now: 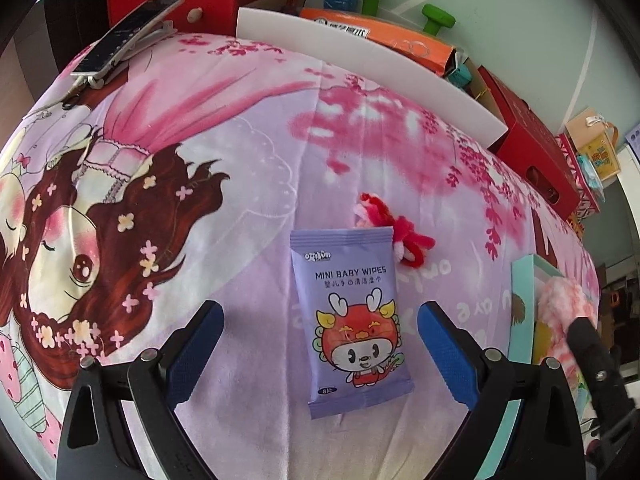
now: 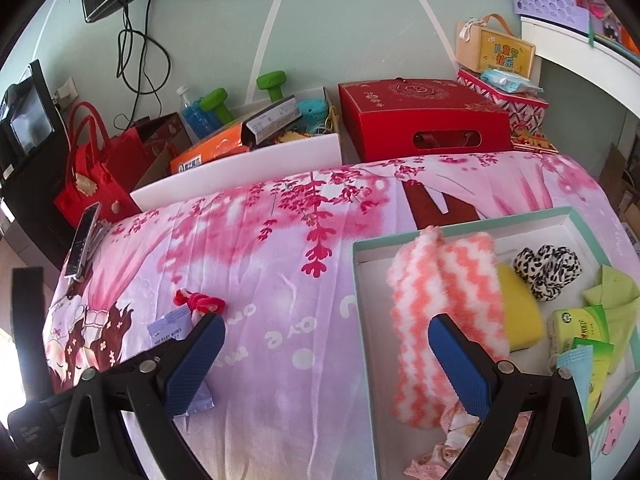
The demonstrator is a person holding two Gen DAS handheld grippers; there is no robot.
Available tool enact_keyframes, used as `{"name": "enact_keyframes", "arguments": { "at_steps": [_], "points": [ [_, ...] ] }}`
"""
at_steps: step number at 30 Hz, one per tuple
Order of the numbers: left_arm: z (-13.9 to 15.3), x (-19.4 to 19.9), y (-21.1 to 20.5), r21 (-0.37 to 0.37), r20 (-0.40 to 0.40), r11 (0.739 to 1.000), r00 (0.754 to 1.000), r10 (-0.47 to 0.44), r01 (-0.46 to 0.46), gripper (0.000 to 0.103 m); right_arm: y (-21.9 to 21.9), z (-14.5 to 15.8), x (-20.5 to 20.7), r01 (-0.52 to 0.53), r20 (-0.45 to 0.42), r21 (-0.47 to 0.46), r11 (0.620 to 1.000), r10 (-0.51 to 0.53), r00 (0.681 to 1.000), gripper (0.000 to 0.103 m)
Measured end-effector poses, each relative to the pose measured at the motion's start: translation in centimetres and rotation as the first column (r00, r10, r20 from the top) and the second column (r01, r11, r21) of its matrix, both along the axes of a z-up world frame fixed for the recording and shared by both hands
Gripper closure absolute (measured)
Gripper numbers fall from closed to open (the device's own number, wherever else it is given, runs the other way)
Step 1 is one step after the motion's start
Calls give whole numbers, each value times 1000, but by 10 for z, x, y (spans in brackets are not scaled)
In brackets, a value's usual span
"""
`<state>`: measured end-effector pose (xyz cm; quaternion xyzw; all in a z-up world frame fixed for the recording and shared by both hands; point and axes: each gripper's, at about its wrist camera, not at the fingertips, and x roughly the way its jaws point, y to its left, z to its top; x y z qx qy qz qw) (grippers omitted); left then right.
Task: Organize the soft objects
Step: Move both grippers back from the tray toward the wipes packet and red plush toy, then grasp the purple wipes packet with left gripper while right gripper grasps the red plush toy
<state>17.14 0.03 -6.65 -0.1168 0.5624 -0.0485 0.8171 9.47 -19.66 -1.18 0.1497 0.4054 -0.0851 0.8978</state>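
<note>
A purple pack of baby wipes [image 1: 350,320] lies flat on the pink cartoon sheet, and my left gripper [image 1: 320,346] stands open around it, fingers apart from both sides. Just beyond the pack lies a red and white fuzzy pipe-cleaner toy [image 1: 394,232], the same toy [image 2: 200,302] lying left in the right wrist view. My right gripper [image 2: 326,354] is open and empty over the left wall of a shallow teal-rimmed box [image 2: 362,320]. Inside it lie a pink and white fluffy sock [image 2: 436,304], a yellow sponge [image 2: 520,316], a leopard scrunchie [image 2: 546,266] and green tissue packs [image 2: 580,328].
A phone on a stand [image 1: 124,36] sits at the sheet's far left corner. Behind the bed edge stand a white board [image 1: 360,64], a red gift box [image 2: 424,120], red bags [image 2: 96,176], green dumbbells [image 2: 272,82] and an orange carton [image 2: 208,152].
</note>
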Motion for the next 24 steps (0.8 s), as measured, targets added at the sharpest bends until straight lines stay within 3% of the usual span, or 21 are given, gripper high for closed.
{"name": "enact_keyframes", "arguments": {
  "at_steps": [10, 14, 24],
  "points": [
    [-6, 0, -13, 89, -26, 995, 998, -50, 52, 5, 2, 1, 0, -6, 0, -2, 1000, 6, 1000, 0],
    [-9, 0, -8, 140, -38, 990, 999, -19, 24, 5, 4, 0, 0, -6, -3, -3, 1000, 6, 1000, 0],
    [-10, -3, 19, 161, -54, 986, 997, 57, -48, 6, 6, 0, 0, -13, 0, -3, 1000, 13, 1000, 0]
  ]
}}
